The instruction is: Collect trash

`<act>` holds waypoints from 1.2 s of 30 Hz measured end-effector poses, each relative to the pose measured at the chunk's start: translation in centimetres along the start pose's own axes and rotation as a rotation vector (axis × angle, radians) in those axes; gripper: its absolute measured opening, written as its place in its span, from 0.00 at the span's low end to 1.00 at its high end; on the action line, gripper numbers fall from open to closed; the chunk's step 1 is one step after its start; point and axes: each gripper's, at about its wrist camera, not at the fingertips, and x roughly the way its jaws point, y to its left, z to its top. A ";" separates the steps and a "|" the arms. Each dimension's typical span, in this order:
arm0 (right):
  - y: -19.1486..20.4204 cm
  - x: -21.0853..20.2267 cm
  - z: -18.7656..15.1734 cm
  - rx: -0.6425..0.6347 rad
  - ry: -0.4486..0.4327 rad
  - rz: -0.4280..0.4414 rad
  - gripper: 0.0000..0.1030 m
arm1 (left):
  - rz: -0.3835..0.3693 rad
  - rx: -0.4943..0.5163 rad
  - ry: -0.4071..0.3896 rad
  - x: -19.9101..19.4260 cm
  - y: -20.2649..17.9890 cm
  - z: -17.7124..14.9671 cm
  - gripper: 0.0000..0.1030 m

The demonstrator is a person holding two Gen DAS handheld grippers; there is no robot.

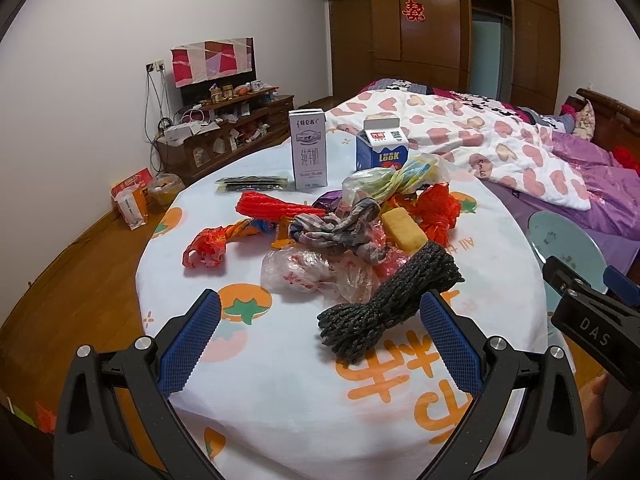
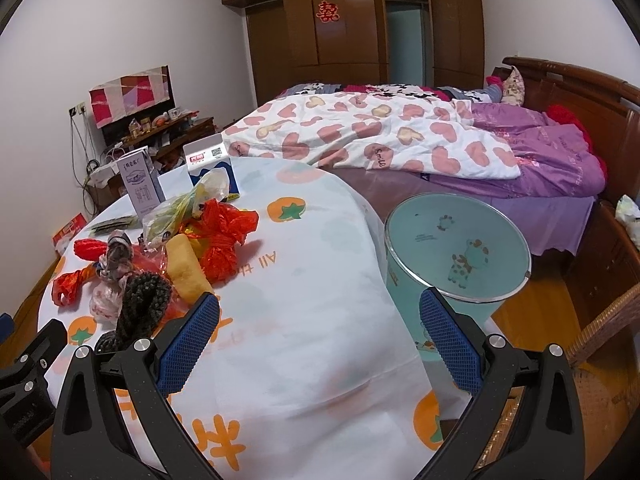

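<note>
A bedroom with plain white walls (image 1: 100, 20) and a glossy wooden floor (image 1: 80, 256). Dark wooden wardrobes (image 2: 352, 16) fill the far wall, a red paper cutting (image 2: 329, 11) stuck on one door. A wooden-framed bed (image 2: 580, 100) carries a heart-patterned quilt (image 2: 360, 132) over purple bedding (image 2: 560, 152). Against the left wall stands a cluttered low wooden cabinet (image 1: 224, 128), with a cloth-draped screen (image 1: 212, 62) above it.

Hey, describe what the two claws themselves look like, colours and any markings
Both match: the left claw and right claw each have black, speckled plastic arms forking into a Y, joined with round silver bolts, and tipped by blue fingers with a ribbed, gridded rubber texture. The right claw's body, seen from the left wrist, carries white "DAS" lettering. No cables or sleeves show.
</note>
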 end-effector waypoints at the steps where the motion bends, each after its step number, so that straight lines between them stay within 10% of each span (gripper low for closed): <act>1: 0.0 0.0 0.0 -0.001 0.000 0.001 0.95 | 0.000 0.000 -0.002 0.0 0.0 0.0 0.95; 20: -0.3 2.2 -0.3 -0.023 0.029 0.026 0.95 | 0.020 -0.007 0.059 3.6 1.8 -0.5 0.94; 36: 8.8 5.8 0.0 -0.122 0.140 0.357 0.71 | 0.106 -0.036 0.081 6.3 8.3 -0.1 0.94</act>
